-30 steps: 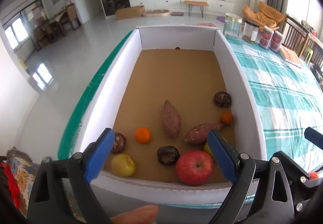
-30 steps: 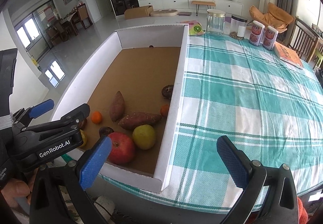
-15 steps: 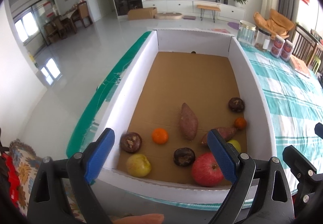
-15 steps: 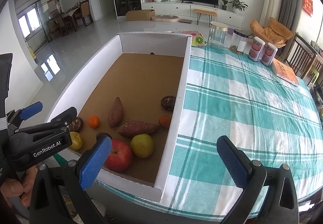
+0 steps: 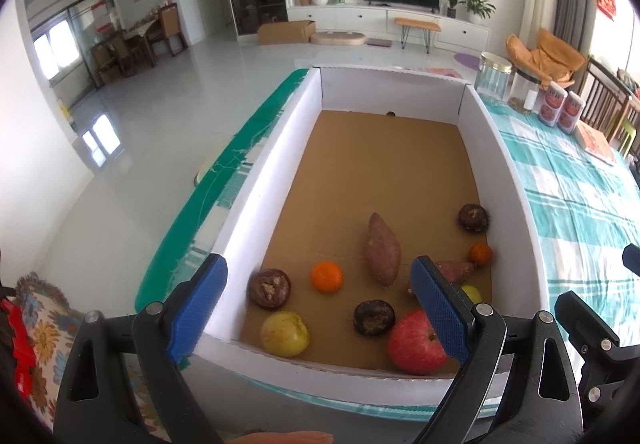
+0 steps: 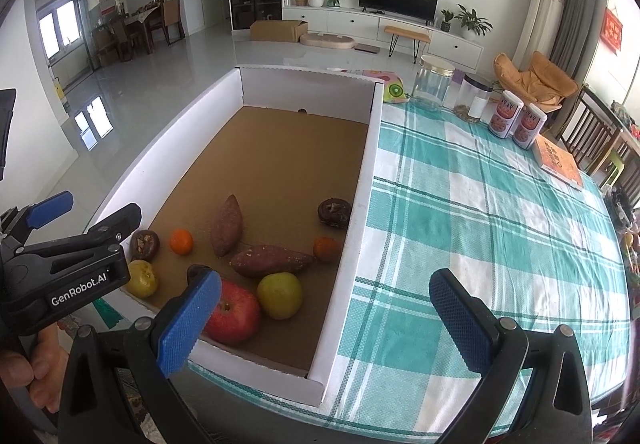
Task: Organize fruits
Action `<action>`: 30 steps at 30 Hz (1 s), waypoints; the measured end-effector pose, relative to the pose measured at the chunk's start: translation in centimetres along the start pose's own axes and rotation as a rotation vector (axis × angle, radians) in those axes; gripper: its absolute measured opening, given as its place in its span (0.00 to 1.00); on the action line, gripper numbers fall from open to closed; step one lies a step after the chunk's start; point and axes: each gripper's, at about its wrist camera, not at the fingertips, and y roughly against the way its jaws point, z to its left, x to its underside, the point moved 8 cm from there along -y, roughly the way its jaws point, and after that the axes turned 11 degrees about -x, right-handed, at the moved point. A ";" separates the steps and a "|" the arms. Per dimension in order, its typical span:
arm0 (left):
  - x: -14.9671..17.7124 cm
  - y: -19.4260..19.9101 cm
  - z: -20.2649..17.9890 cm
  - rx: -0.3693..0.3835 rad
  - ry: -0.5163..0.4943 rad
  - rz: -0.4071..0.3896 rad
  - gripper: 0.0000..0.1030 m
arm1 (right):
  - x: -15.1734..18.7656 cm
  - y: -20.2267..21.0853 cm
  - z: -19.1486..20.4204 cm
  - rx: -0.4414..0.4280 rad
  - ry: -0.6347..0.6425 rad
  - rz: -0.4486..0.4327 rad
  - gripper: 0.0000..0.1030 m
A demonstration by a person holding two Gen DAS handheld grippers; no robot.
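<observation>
Both grippers, left (image 5: 318, 302) and right (image 6: 326, 316), hang spread wide and empty before the near end of the box (image 5: 276, 362), where apple (image 5: 414, 344), pears, oranges and sweet potatoes (image 5: 382, 249) lie clustered.

Fruits (image 5: 416, 340) in box's (image 5: 256, 200) near end, jars (image 6: 434, 86) beyond.
</observation>
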 end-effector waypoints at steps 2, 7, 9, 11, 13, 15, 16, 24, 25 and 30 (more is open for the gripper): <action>-0.1 0.0 0.1 0.000 0.000 -0.004 0.92 | 0.0 -0.1 0.2 0.000 0.004 0.005 1.00; -0.3 -0.1 0.1 0.002 0.003 -0.007 0.92 | 0.0 -0.3 0.5 0.000 0.010 0.011 1.00; -0.3 -0.1 0.2 0.003 0.005 -0.009 0.92 | -0.1 -0.4 0.6 0.001 0.012 0.010 1.00; -0.4 -0.2 0.3 0.003 0.008 -0.009 0.92 | 0.0 -0.4 0.5 0.000 0.011 0.012 1.00; -0.5 -0.3 0.4 0.004 0.009 -0.008 0.92 | 0.0 -0.4 0.6 0.000 0.010 0.011 1.00; -0.5 -0.3 0.4 0.005 0.009 -0.007 0.92 | 0.0 -0.4 0.6 -0.001 0.010 0.013 1.00; -0.5 -0.3 0.4 0.006 0.009 -0.006 0.92 | 0.0 -0.4 0.7 -0.003 0.009 0.015 1.00; -0.5 -0.4 0.4 0.008 0.011 -0.004 0.92 | 0.0 -0.6 0.8 -0.017 0.002 0.025 1.00; -0.6 -0.4 0.4 0.007 0.011 -0.005 0.92 | 0.0 -0.6 0.8 -0.017 0.004 0.025 1.00; -0.6 -0.3 0.5 0.001 0.007 -0.010 0.92 | 0.1 -0.6 0.8 -0.017 0.006 0.024 1.00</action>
